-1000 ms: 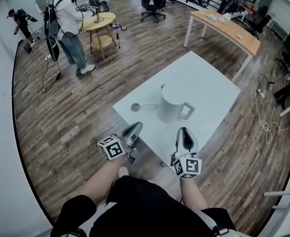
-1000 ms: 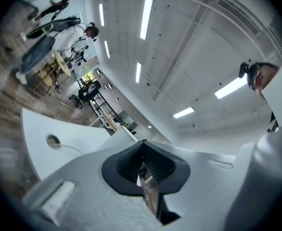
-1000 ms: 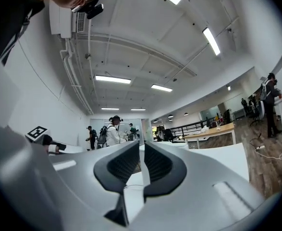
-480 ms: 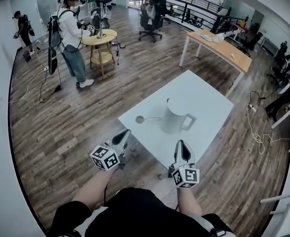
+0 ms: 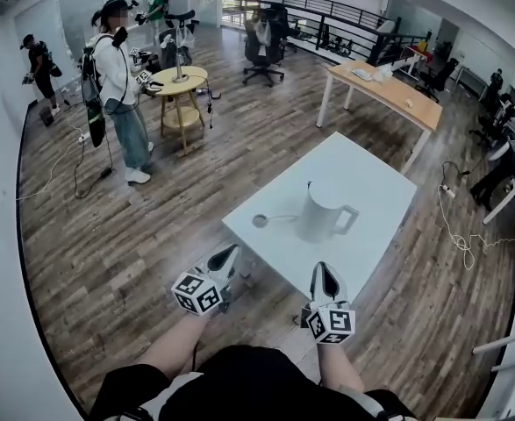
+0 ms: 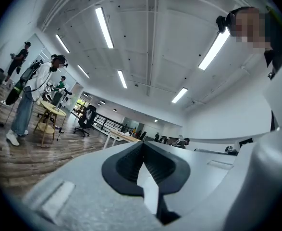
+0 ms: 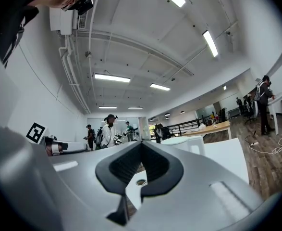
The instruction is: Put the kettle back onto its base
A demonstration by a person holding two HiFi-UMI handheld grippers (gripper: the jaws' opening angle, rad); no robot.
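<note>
A white kettle [image 5: 321, 212] stands upright on the white table [image 5: 362, 178], its handle toward the right. Its small round base [image 5: 260, 221] lies to the kettle's left near the table's corner, a thin cord running from it toward the kettle. Both grippers hang short of the table's near edge, over the floor. My left gripper [image 5: 228, 253] is shut and empty, as is my right gripper [image 5: 325, 270]. In the right gripper view the kettle [image 7: 189, 142] and the base [image 7: 141, 182] show beyond the closed right gripper [image 7: 141, 150]. The left gripper [image 6: 141, 150] shows nothing held.
A person with a backpack [image 5: 115, 77] stands by a round wooden side table [image 5: 176, 82] at the far left. A long wooden desk [image 5: 384, 90] and office chairs [image 5: 261, 38] stand behind the white table. A cable [image 5: 457, 235] lies on the wood floor at right.
Both grippers have drawn back from the table's near edge toward me. The left one has rolled. The kettle and base have not moved on the table.
</note>
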